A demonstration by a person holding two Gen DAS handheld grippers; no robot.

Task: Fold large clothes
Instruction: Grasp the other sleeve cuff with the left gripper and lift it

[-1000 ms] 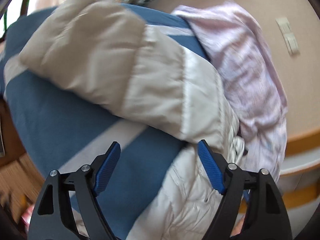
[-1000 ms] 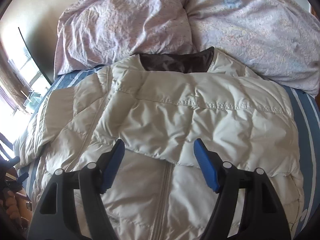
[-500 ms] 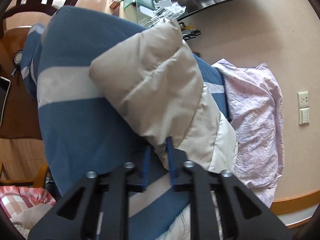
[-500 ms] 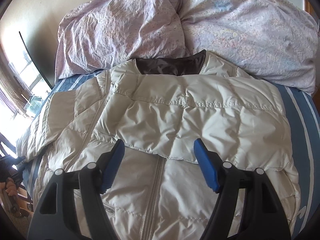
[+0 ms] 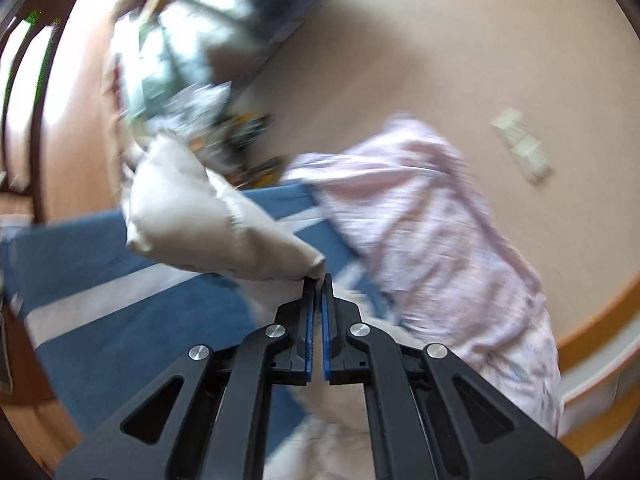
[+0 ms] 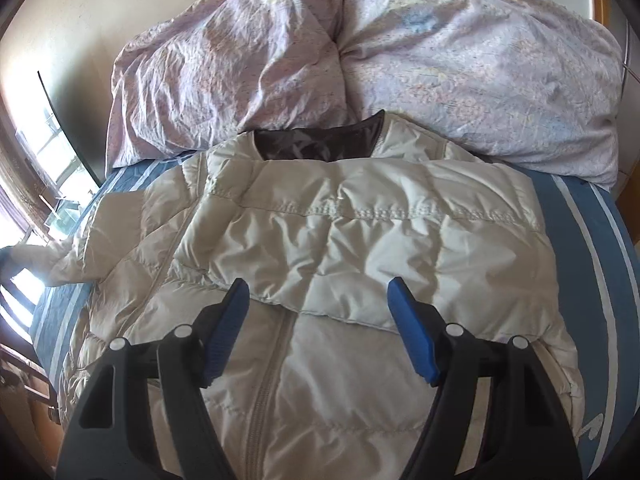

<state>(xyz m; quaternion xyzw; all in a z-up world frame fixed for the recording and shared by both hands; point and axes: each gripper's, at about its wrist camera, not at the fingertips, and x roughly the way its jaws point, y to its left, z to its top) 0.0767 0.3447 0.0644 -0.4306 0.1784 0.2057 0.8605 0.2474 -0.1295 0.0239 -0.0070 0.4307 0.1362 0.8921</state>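
Cream-white quilted puffer jacket [image 6: 320,264], zip front upward, lies spread on the blue bed cover with white stripes [image 6: 580,260], filling the middle and lower part of my right view, its dark-lined collar [image 6: 316,142] toward the two crumpled lilac floral pillows [image 6: 460,52] at the top. One sleeve already lies folded across the chest. My right claw [image 6: 318,316] hangs over the zip with its blue pads wide apart, gripping nothing. My left claw [image 5: 318,284] is pinched together on the cuff end of the other sleeve [image 5: 208,220], which stands lifted off the bed in the middle left of that blurred view. I judge the jacket light, soft and puffy, with a slick shell: it should spring back and slide unless pressed flat, and a thin pinch of fabric may slip out. Seams, cuff and hem look like the firmest places to take hold, since the stitching gives the pads something to bite. The sleeve seems loose enough to swing across easily.
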